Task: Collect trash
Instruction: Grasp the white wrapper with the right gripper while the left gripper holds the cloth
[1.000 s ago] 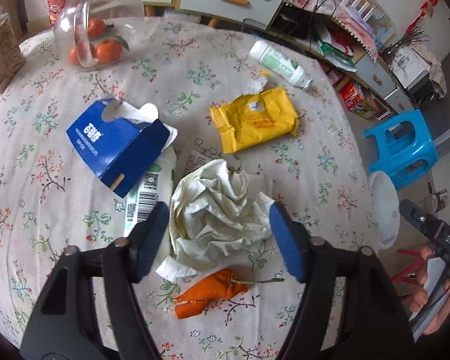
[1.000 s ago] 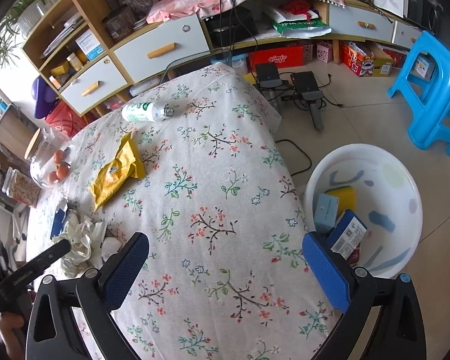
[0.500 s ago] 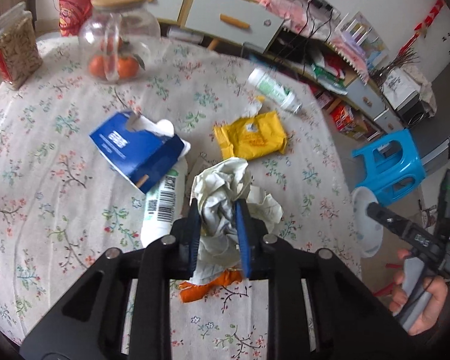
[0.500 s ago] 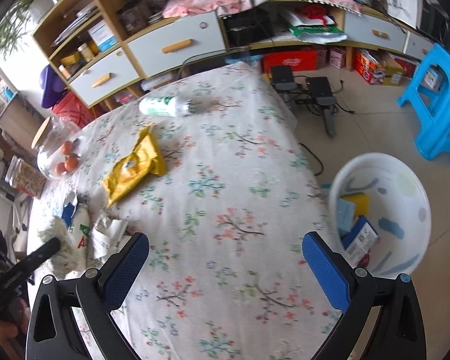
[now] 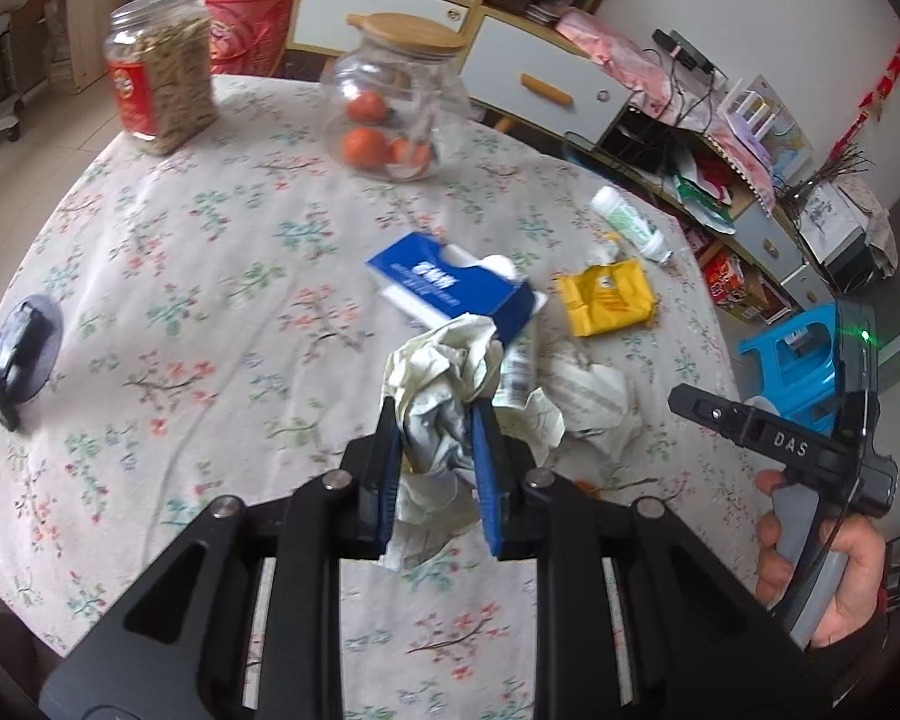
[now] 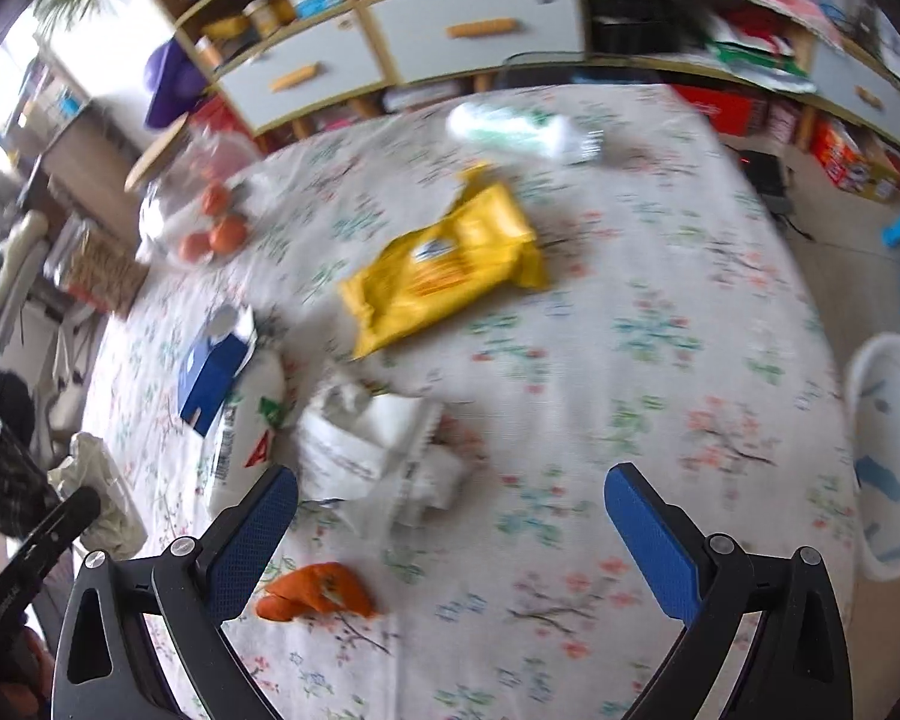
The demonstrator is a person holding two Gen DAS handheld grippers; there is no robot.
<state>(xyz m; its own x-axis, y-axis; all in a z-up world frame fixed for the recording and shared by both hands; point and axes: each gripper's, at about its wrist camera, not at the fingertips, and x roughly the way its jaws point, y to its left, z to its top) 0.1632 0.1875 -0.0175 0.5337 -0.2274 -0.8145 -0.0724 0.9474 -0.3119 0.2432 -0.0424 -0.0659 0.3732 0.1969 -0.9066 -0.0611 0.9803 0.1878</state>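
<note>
My left gripper (image 5: 435,420) is shut on a crumpled cream paper wad (image 5: 444,360) and holds it above the floral table (image 5: 210,312). The same wad (image 6: 99,480) shows at the left edge of the right wrist view. My right gripper (image 6: 453,480) hangs open over the table, with nothing between its fingers. Below it lie crumpled white receipts (image 6: 378,438) and an orange peel (image 6: 312,594). A yellow packet (image 6: 444,264), a blue carton (image 6: 210,366), a white pouch (image 6: 246,420) and a white bottle (image 6: 516,126) lie farther off.
A white basin (image 6: 888,450) stands on the floor off the table's right edge. A glass jar of oranges (image 5: 396,114) and a snack jar (image 5: 156,72) stand at the table's far side. A blue stool (image 5: 798,354) and low cabinets lie beyond.
My left gripper closed on the paper wad and lifted it off the table. The right gripper swung from the basin side to over the receipts and peel.
</note>
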